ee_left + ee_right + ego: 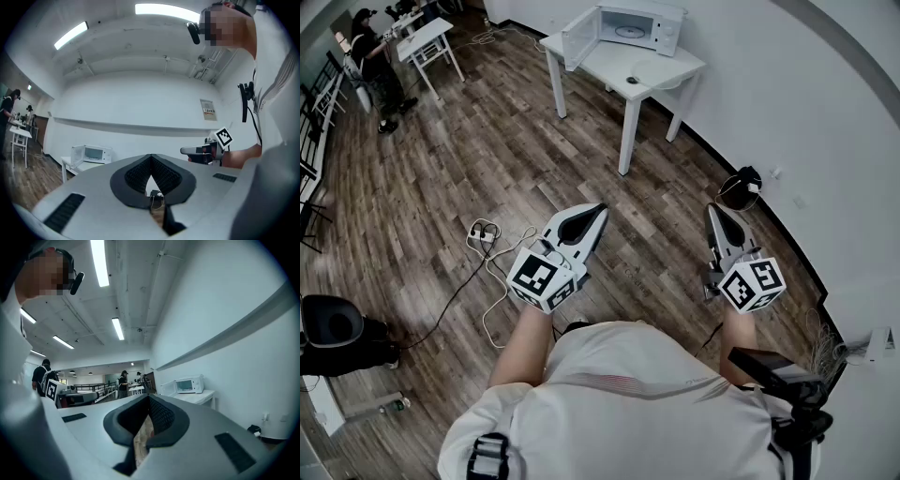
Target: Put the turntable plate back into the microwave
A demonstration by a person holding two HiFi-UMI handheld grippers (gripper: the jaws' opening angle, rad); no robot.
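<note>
1. Two tools: left gripper [598,208] and right gripper [712,208], each pinched together on nothing and held level ahead of the body, likely a rest or approach pose.
2. One table [675,66] stands well ahead, by the wall.
3. One microwave [664,30] sits on it with its door [579,37] swung wide, probably for access. One round plate [630,31] seems to lie inside, though it is too small to be sure.

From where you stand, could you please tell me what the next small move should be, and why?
Probably a step forward toward the white table that carries the microwave. Its door already stands open, but the left hand-held gripper and the right hand-held gripper are both shut, empty and far short of the table, so nothing can be picked up from here.
</note>
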